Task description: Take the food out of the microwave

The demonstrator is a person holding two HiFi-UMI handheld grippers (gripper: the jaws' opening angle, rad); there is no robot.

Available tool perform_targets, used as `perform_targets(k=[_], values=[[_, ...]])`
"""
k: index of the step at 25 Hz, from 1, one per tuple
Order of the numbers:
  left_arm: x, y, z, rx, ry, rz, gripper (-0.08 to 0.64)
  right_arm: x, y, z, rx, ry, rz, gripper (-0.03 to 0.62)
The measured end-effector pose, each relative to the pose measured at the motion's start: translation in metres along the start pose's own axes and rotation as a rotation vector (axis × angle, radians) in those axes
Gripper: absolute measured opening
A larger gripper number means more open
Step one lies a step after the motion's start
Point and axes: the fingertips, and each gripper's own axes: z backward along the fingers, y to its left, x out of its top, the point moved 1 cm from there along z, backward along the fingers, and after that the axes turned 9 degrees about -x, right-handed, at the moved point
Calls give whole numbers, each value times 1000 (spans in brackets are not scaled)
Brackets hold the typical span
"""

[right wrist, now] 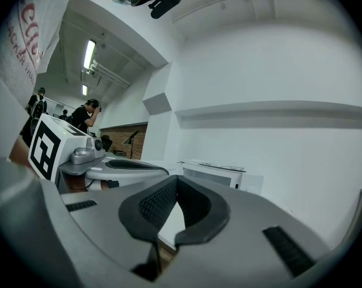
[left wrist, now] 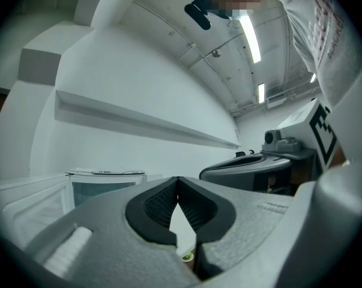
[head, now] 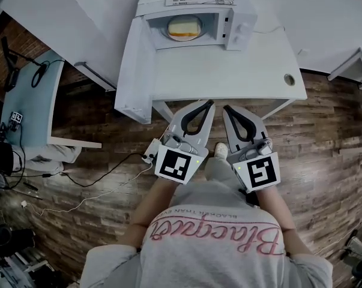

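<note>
1. Wooden floor surrounds a white table (head: 217,71) in the head view. The microwave (head: 229,23) stands at the table's far edge with its door (head: 135,65) swung wide to the left. The food (head: 184,27) lies inside, crosswise to the opening. The left gripper (head: 209,103) and right gripper (head: 227,108) hover side by side short of the near edge. The food is ahead and slightly left, so the left gripper looks marginally nearer.
2. Left gripper view: the jaws are pressed together with nothing between them, and the microwave (left wrist: 102,188) is ahead-left, well apart.
3. Right gripper view: the jaws are likewise clenched and empty, and the microwave (right wrist: 214,174) is beyond the tips.
</note>
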Motion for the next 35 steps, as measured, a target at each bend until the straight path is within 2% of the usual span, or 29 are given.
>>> perform_targets(k=[3, 12, 19, 24, 25, 28, 29, 35], values=[[-7, 10, -22, 31, 40, -36, 5, -4, -17, -17, 23, 14, -7, 11], [-21, 36, -73, 102, 107, -33, 5, -21, -51, -57, 136, 34, -25, 11], [-29, 59, -104, 183, 84, 81, 6, -30, -82, -80, 202, 52, -26, 11], [-44, 73, -126, 212, 118, 151, 8, -35, -103, -99, 246, 51, -51, 11], [-47, 76, -127, 229, 128, 158, 31, -37, -107, -101, 247, 57, -61, 11], [-57, 83, -131, 266, 152, 190, 184, -39, -118, -108, 245, 60, -90, 10], [-59, 85, -132, 272, 156, 191, 215, -38, -120, -110, 250, 55, -93, 10], [-63, 95, -136, 274, 150, 184, 218, -38, -120, -129, 299, 48, -51, 10]])
